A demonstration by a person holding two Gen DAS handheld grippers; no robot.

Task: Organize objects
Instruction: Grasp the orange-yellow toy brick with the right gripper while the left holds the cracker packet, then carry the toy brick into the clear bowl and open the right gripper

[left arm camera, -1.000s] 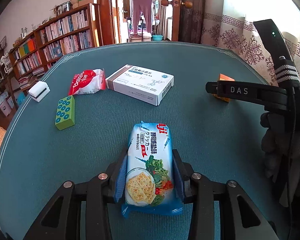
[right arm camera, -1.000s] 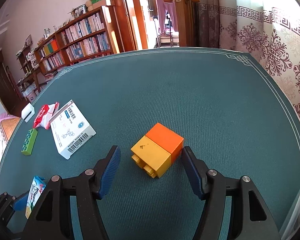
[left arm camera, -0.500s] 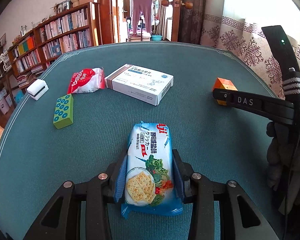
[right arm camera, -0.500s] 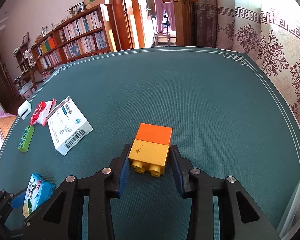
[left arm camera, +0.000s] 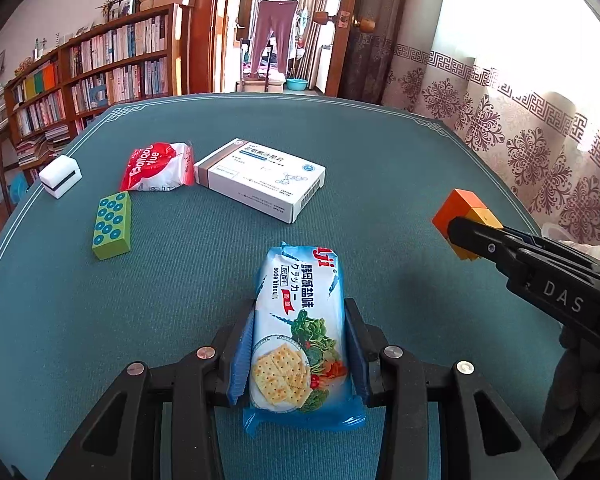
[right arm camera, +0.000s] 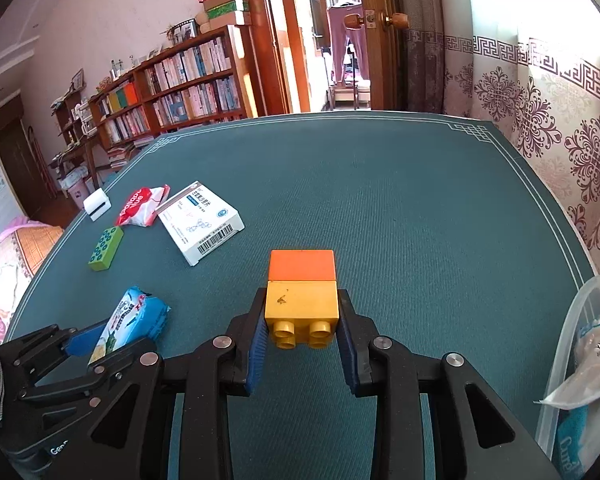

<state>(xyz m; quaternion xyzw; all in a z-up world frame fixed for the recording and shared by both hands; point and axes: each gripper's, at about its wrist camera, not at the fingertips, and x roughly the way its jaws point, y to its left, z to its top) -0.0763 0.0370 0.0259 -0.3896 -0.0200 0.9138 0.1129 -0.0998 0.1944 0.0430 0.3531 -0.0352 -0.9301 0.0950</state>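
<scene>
Two grips live: one item per hand, both off to the near side of the tabletop (right arm camera: 380,184).
left jaws: my left gripper (left arm camera: 298,356) is clamped across the width of the biscuit pack (left arm camera: 300,332), blue pads on both long sides, near its lower half.
biscuit pack: soft film wrap, light, brittle crackers inside. I judge a hard squeeze would crush them. Hold the long edges and keep the force low. Film is slick, so the pack could slide out lengthwise if tipped.
right jaws: my right gripper (right arm camera: 302,320) has just been closing and now pinches the yellow brick of the block pair (right arm camera: 302,292), pads flat on its two side walls.
block pair: orange brick stacked on yellow, lying on its side, studs facing me at 6 o'clock. Rigid plastic, light, smooth faces. Flat walls take the pads well. My guess is the press-fit joint could part if I lever the orange end, since only yellow is held.
block position: looks raised clear of the tabletop in the left view, at 3 o'clock of the pack.
rest of tabletop: white box (left arm camera: 260,178), red-and-white packet (left arm camera: 156,166), green block (left arm camera: 112,224) and small white block (left arm camera: 60,176), all at 10 to 12 o'clock, well apart from both grips.
bin: clear container (right arm camera: 568,360) at 4 o'clock in the right view, contents unclear.
</scene>
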